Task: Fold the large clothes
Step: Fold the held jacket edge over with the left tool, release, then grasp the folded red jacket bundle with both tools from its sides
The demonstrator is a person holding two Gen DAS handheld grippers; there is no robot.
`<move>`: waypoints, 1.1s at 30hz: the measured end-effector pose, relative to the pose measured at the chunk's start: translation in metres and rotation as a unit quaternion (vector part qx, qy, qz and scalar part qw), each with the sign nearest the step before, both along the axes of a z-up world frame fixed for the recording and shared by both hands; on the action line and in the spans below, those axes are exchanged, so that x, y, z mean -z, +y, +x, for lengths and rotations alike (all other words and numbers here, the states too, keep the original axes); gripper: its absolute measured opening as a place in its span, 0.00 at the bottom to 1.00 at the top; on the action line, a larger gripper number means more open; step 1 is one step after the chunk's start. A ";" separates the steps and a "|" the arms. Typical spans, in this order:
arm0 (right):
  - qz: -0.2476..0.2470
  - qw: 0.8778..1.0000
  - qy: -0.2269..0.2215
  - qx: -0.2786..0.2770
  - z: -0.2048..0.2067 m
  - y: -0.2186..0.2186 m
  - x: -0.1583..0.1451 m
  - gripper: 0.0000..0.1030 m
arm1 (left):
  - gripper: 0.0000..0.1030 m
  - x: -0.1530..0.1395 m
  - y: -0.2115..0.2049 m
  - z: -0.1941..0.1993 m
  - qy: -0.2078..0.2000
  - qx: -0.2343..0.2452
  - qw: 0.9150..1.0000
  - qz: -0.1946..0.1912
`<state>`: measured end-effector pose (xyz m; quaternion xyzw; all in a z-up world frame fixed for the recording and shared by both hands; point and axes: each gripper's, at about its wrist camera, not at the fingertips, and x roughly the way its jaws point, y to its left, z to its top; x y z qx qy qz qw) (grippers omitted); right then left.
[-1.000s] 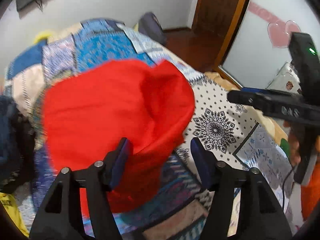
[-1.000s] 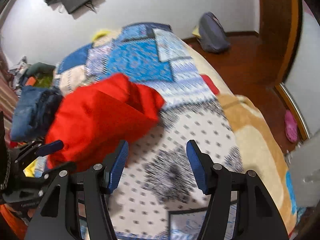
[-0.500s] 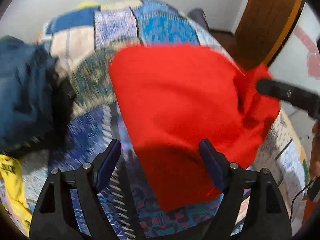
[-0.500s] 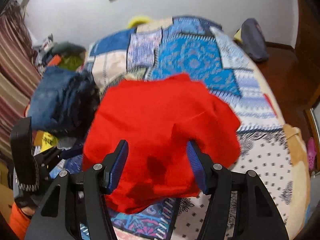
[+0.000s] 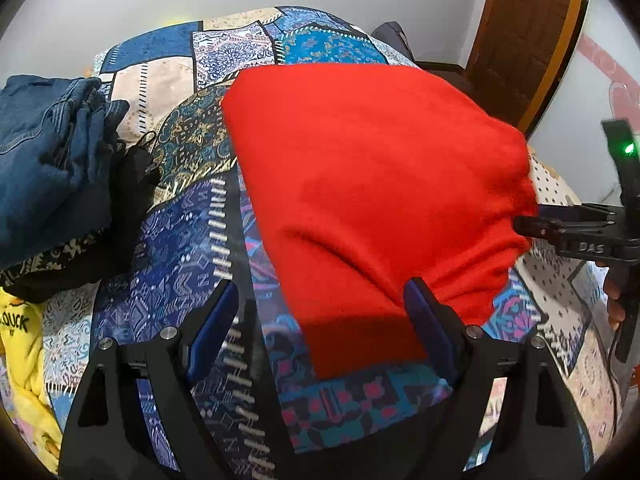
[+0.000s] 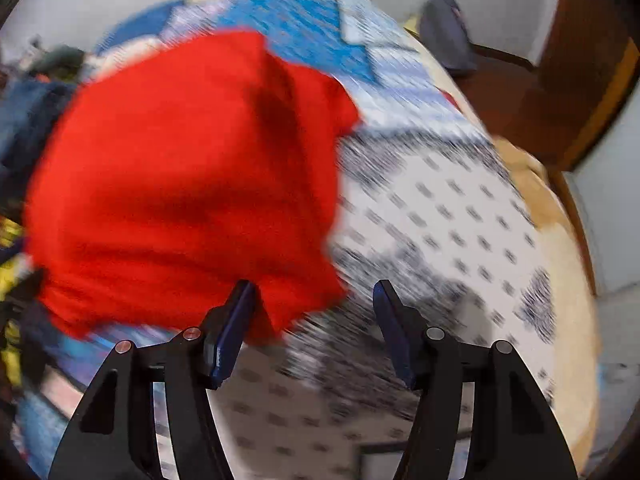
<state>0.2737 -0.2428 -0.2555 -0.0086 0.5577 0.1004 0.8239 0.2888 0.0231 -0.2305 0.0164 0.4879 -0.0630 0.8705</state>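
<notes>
Though blur smears the right view, both the left gripper [image 5: 320,316] and right gripper [image 6: 316,320] gape empty over the red garment [image 5: 372,184].

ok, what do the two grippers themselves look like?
Both match: the left gripper and right gripper have black angular frames with triangular cutouts, silver pivot screws and flat blue finger pads. Seen from the left camera, the right one carries white lettering, a green light and a thin black cable.
</notes>
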 end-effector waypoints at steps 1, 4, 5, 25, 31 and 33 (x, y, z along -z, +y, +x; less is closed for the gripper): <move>0.012 1.000 -0.002 -0.002 -0.004 -0.005 0.002 0.56 | 0.85 0.005 -0.001 -0.002 0.011 0.001 1.000 0.013; -0.012 1.000 0.001 0.004 -0.014 -0.013 -0.003 0.56 | 0.85 0.018 -0.001 -0.016 0.015 0.006 0.999 0.039; -0.024 1.000 0.002 0.002 -0.016 -0.013 -0.004 0.56 | 0.85 0.018 0.003 -0.020 0.014 0.001 0.999 0.037; 0.103 0.993 -0.060 -0.022 0.001 -0.002 -0.087 0.59 | 0.90 -0.060 0.046 -0.007 -0.057 -0.056 0.997 0.020; 0.137 0.990 -0.017 -0.027 0.026 0.021 -0.069 0.59 | 0.91 -0.050 0.058 0.038 -0.019 -0.075 0.991 -0.105; 0.131 0.990 -0.019 -0.044 0.028 0.034 -0.063 0.59 | 0.91 -0.038 0.055 0.047 0.003 -0.065 0.988 -0.139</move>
